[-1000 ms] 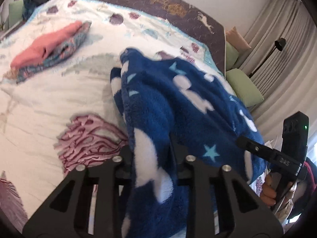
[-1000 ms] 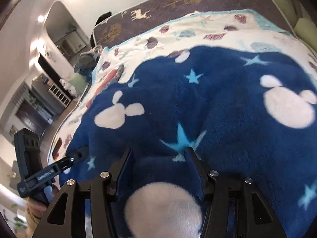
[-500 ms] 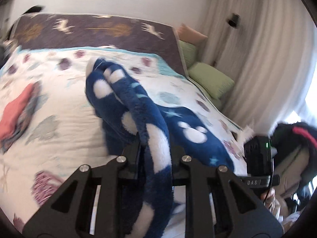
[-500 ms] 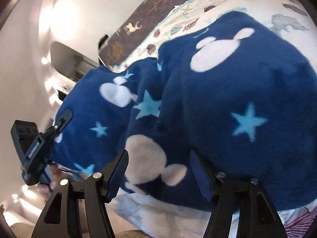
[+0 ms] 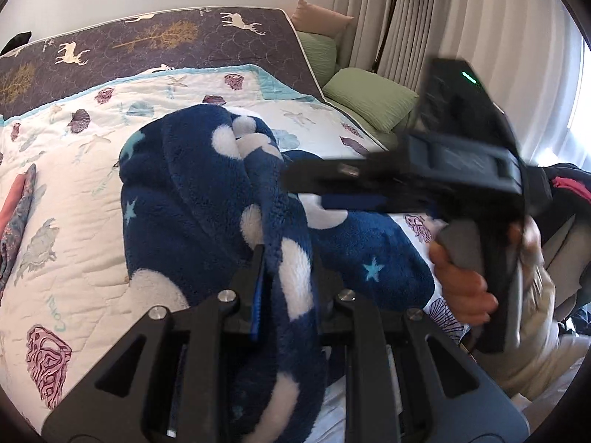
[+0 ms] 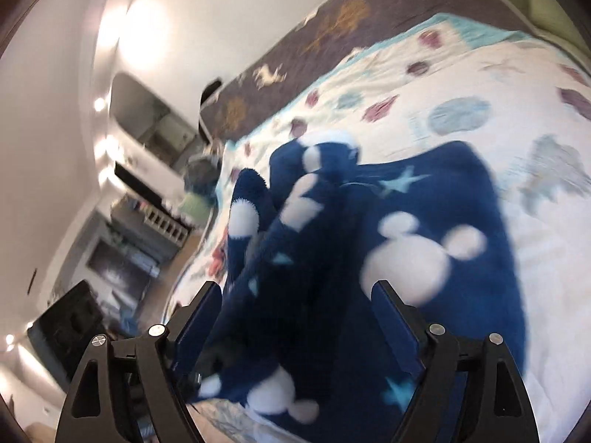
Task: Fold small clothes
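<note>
A navy fleece garment (image 5: 207,199) with white mouse heads and pale blue stars lies bunched on the white shell-print quilt (image 5: 74,192). My left gripper (image 5: 288,269) is shut on a ridge of this fleece and holds it up. In the left wrist view my right gripper (image 5: 306,181) reaches in from the right, its fingers level over the fleece. In the right wrist view the right gripper (image 6: 295,295) stands wide open with the fleece (image 6: 436,258) lying between its fingers; the view is blurred.
A folded pink and patterned stack (image 5: 14,214) lies at the quilt's left edge. Green pillows (image 5: 369,99) and a floor lamp (image 5: 391,7) stand at the right by the curtain. A dark deer-print cover (image 5: 147,44) spans the far side of the bed.
My right gripper has opened wider and swung in close to the left gripper. The fleece has been gathered from spread flat into a bunched ridge. The left gripper keeps its hold.
</note>
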The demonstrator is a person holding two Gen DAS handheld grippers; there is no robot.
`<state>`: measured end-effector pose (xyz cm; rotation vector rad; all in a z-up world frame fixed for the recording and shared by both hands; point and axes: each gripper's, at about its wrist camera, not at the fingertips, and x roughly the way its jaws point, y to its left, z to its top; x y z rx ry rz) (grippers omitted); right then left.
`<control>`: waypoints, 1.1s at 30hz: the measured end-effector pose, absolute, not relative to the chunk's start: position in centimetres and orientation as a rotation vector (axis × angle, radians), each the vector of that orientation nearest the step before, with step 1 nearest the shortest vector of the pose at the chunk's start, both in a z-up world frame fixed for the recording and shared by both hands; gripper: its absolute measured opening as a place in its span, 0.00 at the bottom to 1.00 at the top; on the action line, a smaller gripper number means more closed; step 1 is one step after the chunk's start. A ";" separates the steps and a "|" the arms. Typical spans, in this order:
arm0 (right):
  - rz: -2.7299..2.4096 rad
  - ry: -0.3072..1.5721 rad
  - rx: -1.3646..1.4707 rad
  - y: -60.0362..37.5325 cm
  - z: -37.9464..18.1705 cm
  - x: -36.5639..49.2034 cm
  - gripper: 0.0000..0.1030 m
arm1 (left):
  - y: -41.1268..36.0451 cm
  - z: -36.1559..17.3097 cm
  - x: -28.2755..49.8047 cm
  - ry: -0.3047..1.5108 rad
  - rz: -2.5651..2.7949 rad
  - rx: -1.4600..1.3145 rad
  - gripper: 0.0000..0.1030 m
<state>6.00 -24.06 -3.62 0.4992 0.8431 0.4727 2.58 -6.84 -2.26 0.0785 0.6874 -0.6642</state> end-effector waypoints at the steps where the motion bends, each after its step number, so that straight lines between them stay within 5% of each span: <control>1: 0.485 0.857 0.486 -23.6 -3.5 6.5 0.83 | -7.0 -2.3 2.5 0.686 -0.662 0.085 0.21; 7: 0.510 0.985 0.345 -19.1 -3.5 10.2 0.80 | -8.5 -2.5 1.7 0.658 -0.648 0.152 0.24; 8: 0.478 0.986 0.325 -18.9 -3.6 10.5 0.53 | -8.5 -2.4 1.4 0.646 -0.638 0.162 0.26; 9: 0.472 0.984 0.319 -18.9 -3.6 10.4 0.36 | -8.3 -2.2 1.0 0.630 -0.620 0.172 0.33; 10: 0.485 0.983 0.336 -19.1 -3.6 10.5 0.30 | -8.0 -1.9 0.5 0.622 -0.603 0.179 0.43; 13: 0.472 0.935 0.326 -19.3 -2.8 9.4 0.27 | -6.7 -1.0 -2.1 0.541 -0.564 0.217 0.74; 14: 0.468 0.926 0.304 -19.2 -2.5 9.2 0.27 | -6.4 -1.0 -3.1 0.501 -0.559 0.241 0.74; 18: 0.473 0.932 0.290 -18.9 -1.9 9.7 0.27 | -6.3 -2.4 -4.0 0.522 -0.562 0.309 0.71; 20: 0.472 0.934 0.299 -18.7 -1.7 10.0 0.27 | -6.4 -3.5 -3.4 0.567 -0.549 0.309 0.38; 22: 0.466 0.923 0.287 -18.5 -1.5 10.0 0.27 | -5.9 -3.4 -3.0 0.582 -0.560 0.269 0.30; 33: 0.391 0.750 0.203 -25.3 6.0 7.2 0.28 | -13.7 1.4 -4.1 0.439 -0.830 0.258 0.30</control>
